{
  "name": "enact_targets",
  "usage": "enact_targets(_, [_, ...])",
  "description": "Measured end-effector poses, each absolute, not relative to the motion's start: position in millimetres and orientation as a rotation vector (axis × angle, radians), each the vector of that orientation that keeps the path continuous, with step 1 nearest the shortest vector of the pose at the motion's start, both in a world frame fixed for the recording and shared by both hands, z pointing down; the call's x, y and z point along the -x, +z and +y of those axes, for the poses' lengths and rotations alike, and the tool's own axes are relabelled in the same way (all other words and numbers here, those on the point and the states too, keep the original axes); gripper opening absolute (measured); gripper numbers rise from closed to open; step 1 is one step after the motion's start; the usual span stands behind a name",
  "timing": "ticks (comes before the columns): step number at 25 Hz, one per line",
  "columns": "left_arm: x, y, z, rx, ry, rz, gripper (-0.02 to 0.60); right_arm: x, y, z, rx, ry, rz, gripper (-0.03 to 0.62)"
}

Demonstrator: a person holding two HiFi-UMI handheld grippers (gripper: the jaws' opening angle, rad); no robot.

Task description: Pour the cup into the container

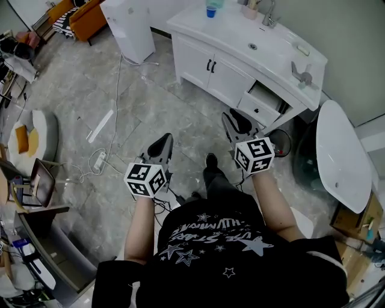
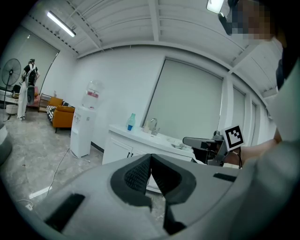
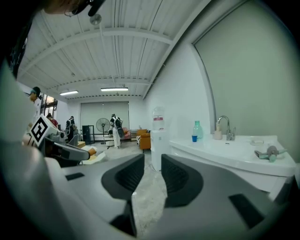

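Note:
A small blue cup (image 1: 210, 11) stands beside a teal bottle (image 3: 197, 129) at the far end of the white vanity counter (image 1: 234, 30); the right gripper view shows the blue cup (image 3: 194, 138) too. A sink basin (image 1: 252, 45) is set into that counter. Both grippers are held in the air over the floor, well short of the vanity. My left gripper (image 1: 163, 141) has its jaws closed tip to tip (image 2: 150, 157) on nothing. My right gripper (image 1: 233, 120) stands a little open (image 3: 153, 161), with only floor showing in the gap.
A water dispenser (image 1: 129, 27) stands left of the vanity. One vanity drawer (image 1: 264, 99) hangs open. A white tub (image 1: 343, 153) sits at the right. Cables and a power strip (image 1: 98, 161) lie on the grey floor. People and a fan (image 3: 102, 126) are far back.

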State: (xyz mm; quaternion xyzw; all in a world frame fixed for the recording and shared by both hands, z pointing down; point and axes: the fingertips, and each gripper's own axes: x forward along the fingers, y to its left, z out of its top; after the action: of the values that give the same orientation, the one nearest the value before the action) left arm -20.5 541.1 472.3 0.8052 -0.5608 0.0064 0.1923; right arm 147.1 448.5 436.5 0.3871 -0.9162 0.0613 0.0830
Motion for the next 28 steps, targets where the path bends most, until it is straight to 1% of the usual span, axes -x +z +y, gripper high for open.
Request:
enact_targets(2, [22.3,474.0,535.9,-2.256,0.023,-1.579,0.011,-144.2,440.0,441.0,-1.151,0.182,-2.734,0.164])
enact_targets(4, [25.8,474.7,528.9,-2.248,0.024,-1.59,0.011,-140.8,443.6,430.4,-1.149,0.182,-2.734,0.211])
enact_targets(6, [31.1,475.7,520.0,-2.239,0.027,-1.603,0.011,-135.5,447.9,417.7,-1.14,0.202,-2.736,0.241])
enact_targets(10, [43.9,479.7,494.0,-2.213,0.039,-1.626,0.011,-124.1,454.4,385.5,-1.128,0.247,-2.747,0.327])
enact_targets(15, [52.8,478.7,441.7,-2.221,0.067,-1.645,0.011,-121.1,461.1,325.9,-1.152,0.287,-2.742,0.399])
enact_targets(18, [59.5,477.2,407.6,-2.21,0.067,-1.66,0.011,-122.8,462.5,287.0,-1.173,0.298,-2.733,0.422])
enact_targets(26, [62.7,470.9,316.5,-2.205,0.084,-1.662,0.011,-127.3,458.8,188.9,-1.189,0.312,-2.708,0.423])
enact_targets(28, [62.2,470.5,290.9,-2.21,0.088,-1.659,0.011,-129.8,459.0,163.7,-1.205,0.318,-2.704,0.434])
